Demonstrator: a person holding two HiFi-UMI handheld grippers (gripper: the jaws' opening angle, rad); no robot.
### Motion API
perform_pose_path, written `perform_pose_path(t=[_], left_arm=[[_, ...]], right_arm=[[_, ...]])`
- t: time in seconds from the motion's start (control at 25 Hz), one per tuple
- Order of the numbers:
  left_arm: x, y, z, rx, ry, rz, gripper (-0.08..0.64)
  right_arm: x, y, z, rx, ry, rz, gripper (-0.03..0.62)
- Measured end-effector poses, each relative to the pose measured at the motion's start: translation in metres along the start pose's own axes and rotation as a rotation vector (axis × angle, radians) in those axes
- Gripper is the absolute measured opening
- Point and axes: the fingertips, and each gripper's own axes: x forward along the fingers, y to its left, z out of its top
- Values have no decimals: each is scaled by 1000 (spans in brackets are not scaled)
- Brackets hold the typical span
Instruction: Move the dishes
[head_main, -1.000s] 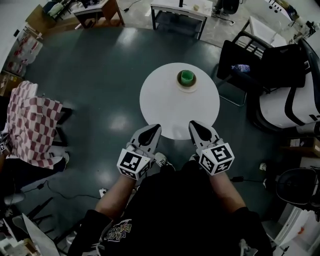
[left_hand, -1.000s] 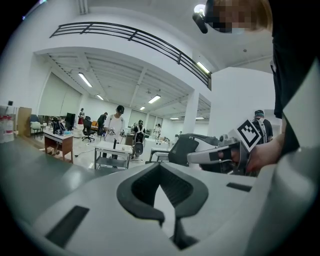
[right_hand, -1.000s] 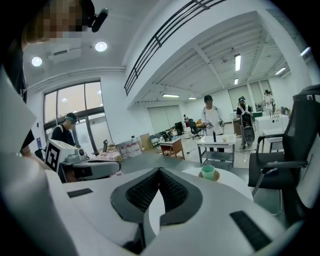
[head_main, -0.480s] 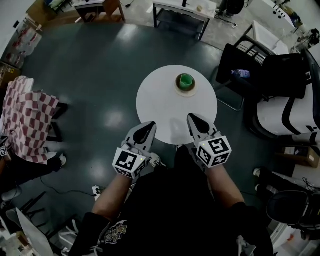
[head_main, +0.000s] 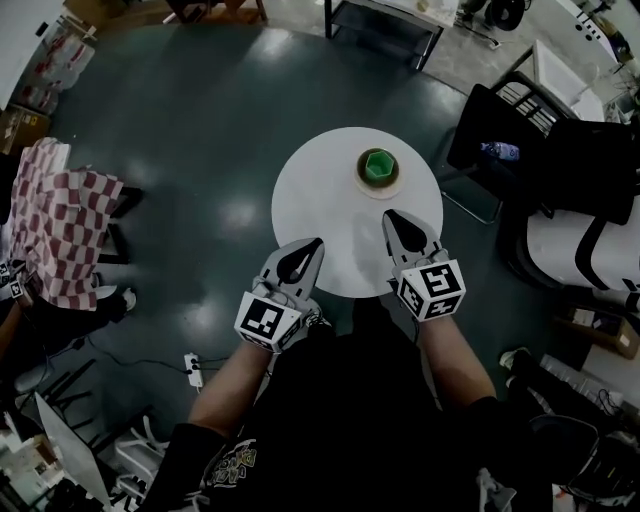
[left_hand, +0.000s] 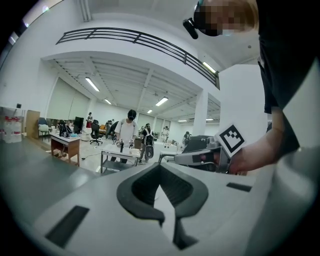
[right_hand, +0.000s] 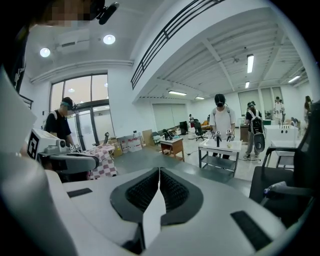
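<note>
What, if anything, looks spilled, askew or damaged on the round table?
Nothing stands out. The green cup sits upright on its saucer, toward the far side of the white round table; no spill or damage shows.

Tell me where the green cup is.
In the head view, the green cup stands on a beige saucer at the far right of the round white table, beyond the right gripper.

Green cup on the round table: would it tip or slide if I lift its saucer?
It may slide: the green cup only stands on the saucer, nearly filling it. It looks squat, so tipping seems less likely. Being small, it is probably light.
</note>
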Motion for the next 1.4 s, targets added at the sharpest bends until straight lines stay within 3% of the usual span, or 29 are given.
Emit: perform_pose_path(t=[0.36, 0.44, 0.56, 1.0, 1.4], left_arm=[[40, 17, -2, -16, 9, 16, 5], [47, 19, -4, -20, 18, 20, 5], [52, 22, -9, -37, 12, 32, 5], [70, 31, -21, -84, 26, 84, 5], [68, 41, -32, -121, 62, 129, 5]], right_arm=[[40, -38, -7, -6, 36, 20, 36], [48, -46, -14, -5, 59, 28, 179], [60, -55, -25, -16, 92, 33, 227], [117, -91, -77, -145, 265, 61, 301], [157, -99, -108, -209, 389, 120, 314]])
